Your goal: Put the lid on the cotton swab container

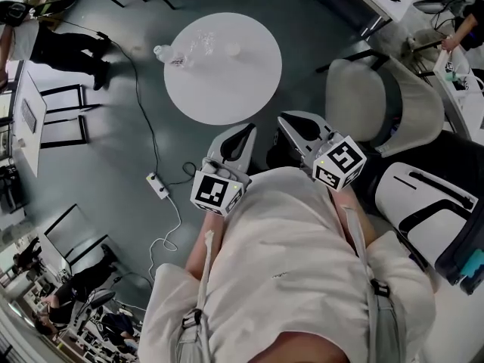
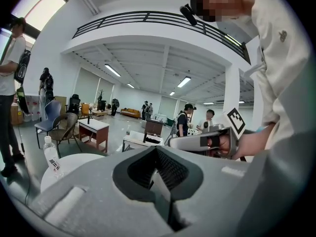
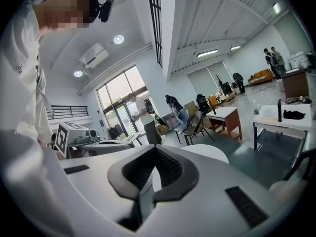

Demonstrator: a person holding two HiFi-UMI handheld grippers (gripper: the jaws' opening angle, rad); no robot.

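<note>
A round white table (image 1: 227,89) stands ahead of me on the grey floor. On its far part lies a clear container (image 1: 201,44) with a small clear round piece (image 1: 233,49) beside it; both are too small to make out in detail. My left gripper (image 1: 249,129) and right gripper (image 1: 283,119) are held side by side close to my chest, short of the table's near edge. Both are shut with nothing between the jaws. In the left gripper view the left gripper (image 2: 158,169) points over the table (image 2: 74,164). In the right gripper view the right gripper (image 3: 150,179) points over the table (image 3: 207,152) too.
A clear water bottle (image 1: 166,54) lies at the table's left edge and shows in the left gripper view as a bottle (image 2: 51,157). A grey chair (image 1: 378,100) stands to the right of the table. A power strip (image 1: 158,185) with cables lies on the floor at left. People stand about the room.
</note>
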